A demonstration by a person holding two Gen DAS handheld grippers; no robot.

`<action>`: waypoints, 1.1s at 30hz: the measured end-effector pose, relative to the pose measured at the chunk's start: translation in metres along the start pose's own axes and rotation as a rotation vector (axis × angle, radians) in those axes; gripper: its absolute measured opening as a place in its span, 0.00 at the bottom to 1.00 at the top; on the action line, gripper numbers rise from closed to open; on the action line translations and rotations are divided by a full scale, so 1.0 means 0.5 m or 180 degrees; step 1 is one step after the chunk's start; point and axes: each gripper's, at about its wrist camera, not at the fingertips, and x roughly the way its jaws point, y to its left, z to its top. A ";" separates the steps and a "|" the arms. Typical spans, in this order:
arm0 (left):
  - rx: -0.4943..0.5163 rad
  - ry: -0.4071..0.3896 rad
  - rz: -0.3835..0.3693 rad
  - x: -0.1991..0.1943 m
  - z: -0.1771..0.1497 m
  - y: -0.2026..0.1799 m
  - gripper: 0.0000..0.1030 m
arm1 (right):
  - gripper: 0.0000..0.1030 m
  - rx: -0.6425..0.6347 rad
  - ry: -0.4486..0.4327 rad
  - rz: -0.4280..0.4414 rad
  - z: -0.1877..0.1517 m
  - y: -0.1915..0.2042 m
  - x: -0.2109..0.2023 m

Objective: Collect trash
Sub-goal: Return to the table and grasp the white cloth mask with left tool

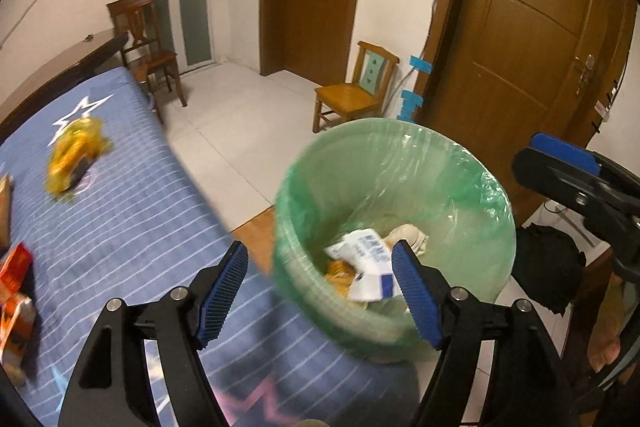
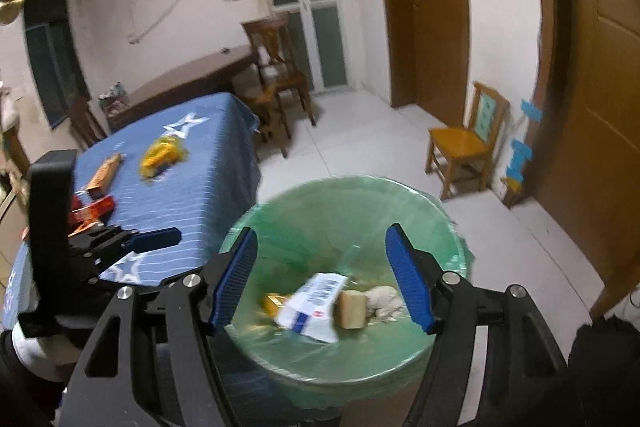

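Clearly, both grippers are seen spread wide with nothing between their blue pads. The left gripper is held over the near rim of the bin, its left finger above the bed and its right finger over the bin's mouth; no pad is pressed on anything. The right gripper is held above the same bin, both fingers framing its opening, released and touching nothing.

Inside the green liner a white and blue packet is seen lying beside a tan block, a crumpled tissue and a small yellow wrapper; all lie below the fingers, well clear of the pads.

On the blue striped bed more trash is left: a yellow bag near the white star, well apart from the left fingers, an orange box beside it, and red and orange packets at the left edge of the left view. In the right view the left gripper is seen at the left, over the bed's near corner.

Beyond, a small wooden chair is stood against the wall by a brown door, and a darker chair at the bed's far end. Motion blur is shown on the bin and bed
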 end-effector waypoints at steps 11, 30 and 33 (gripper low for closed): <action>-0.0227 -0.0315 0.0280 -0.244 -0.126 0.181 0.73 | 0.62 -0.0510 -0.0257 0.0710 -0.032 0.229 -0.056; -0.0699 0.0113 0.0862 -0.449 -0.375 0.692 0.73 | 0.62 -0.1363 0.0634 0.1733 -0.220 0.569 0.044; -0.0647 0.0237 0.0790 -0.422 -0.387 0.700 0.73 | 0.62 -0.1411 0.0682 0.1730 -0.227 0.594 0.057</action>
